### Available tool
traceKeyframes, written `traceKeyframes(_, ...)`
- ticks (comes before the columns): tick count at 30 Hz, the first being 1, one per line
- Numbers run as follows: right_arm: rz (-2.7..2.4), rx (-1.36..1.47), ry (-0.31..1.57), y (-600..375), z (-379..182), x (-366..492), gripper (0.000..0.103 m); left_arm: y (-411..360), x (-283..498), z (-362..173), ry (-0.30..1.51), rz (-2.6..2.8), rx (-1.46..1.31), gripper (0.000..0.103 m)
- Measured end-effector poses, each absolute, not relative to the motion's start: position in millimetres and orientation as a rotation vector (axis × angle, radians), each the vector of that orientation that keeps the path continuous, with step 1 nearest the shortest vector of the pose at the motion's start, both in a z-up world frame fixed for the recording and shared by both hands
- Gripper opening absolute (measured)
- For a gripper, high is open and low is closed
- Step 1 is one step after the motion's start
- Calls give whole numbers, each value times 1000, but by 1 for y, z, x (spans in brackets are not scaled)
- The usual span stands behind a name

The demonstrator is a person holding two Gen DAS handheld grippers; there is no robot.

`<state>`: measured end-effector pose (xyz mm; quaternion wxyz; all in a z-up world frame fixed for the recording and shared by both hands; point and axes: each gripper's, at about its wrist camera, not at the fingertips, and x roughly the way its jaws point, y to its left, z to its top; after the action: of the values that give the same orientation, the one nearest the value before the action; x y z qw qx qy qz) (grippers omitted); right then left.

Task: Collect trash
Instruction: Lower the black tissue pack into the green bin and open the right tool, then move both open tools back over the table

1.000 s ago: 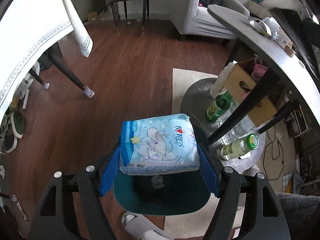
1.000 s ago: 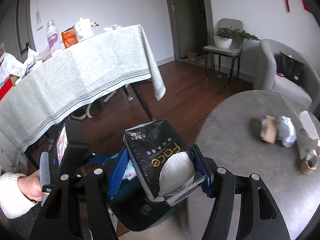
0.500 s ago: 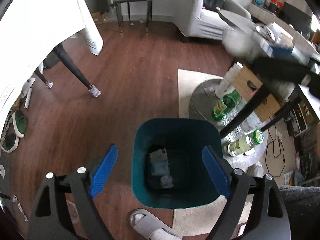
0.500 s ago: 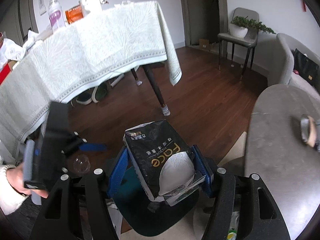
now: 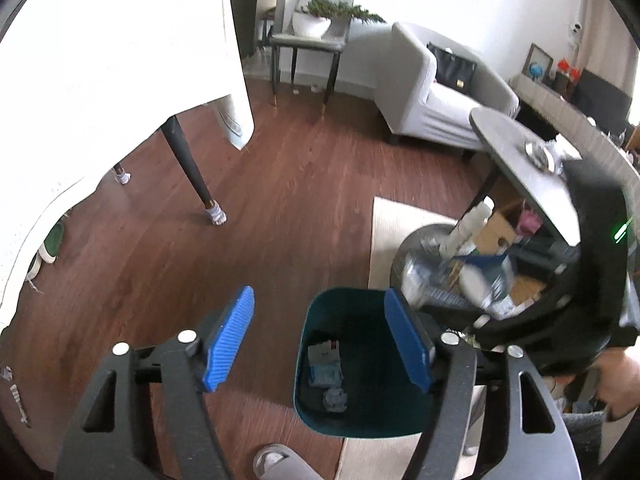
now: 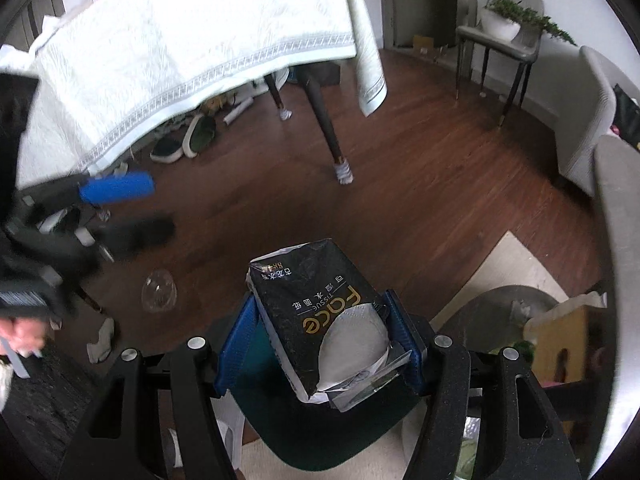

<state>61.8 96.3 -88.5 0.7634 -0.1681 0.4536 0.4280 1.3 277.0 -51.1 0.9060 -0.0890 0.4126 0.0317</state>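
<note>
Above the dark wooden floor [image 5: 280,208], the left claw [image 5: 320,340] hangs with its blue pads spread wide and nothing between them. Just to the right and below, the teal plastic trash bin [image 5: 320,420] stands open, with a white card, a pale blue packet and a crumpled wad lying at its bottom. Over on the right side, the right claw [image 6: 320,344] is clamped on a black plastic tissue pack [image 6: 316,304] with white tissue bulging out, held directly above the bin's rim.
</note>
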Motion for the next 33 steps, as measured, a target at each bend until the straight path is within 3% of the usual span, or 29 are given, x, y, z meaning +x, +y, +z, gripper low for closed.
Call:
traceKeyframes(4, 944, -416, 1025, 108, -107, 54, 64, 279, -2, -38, 815, 58, -209, 59)
traceKeyframes(10, 909, -504, 1055, 109, -129, 47, 66, 276, -6, -18, 755, 37, -233, 57)
traceKeyframes(14, 903, -532, 1099, 101, -141, 46, 79, 273, -8, -9, 732, 27, -235, 57)
traceKeyframes(16, 884, -569, 1094, 99, -143, 43, 80, 271, -8, -5, 725, 24, -239, 57)
traceKeyframes(33, 949, -389, 948, 45, -69, 41, 80, 228, 0, 30, 651, -4, -173, 57)
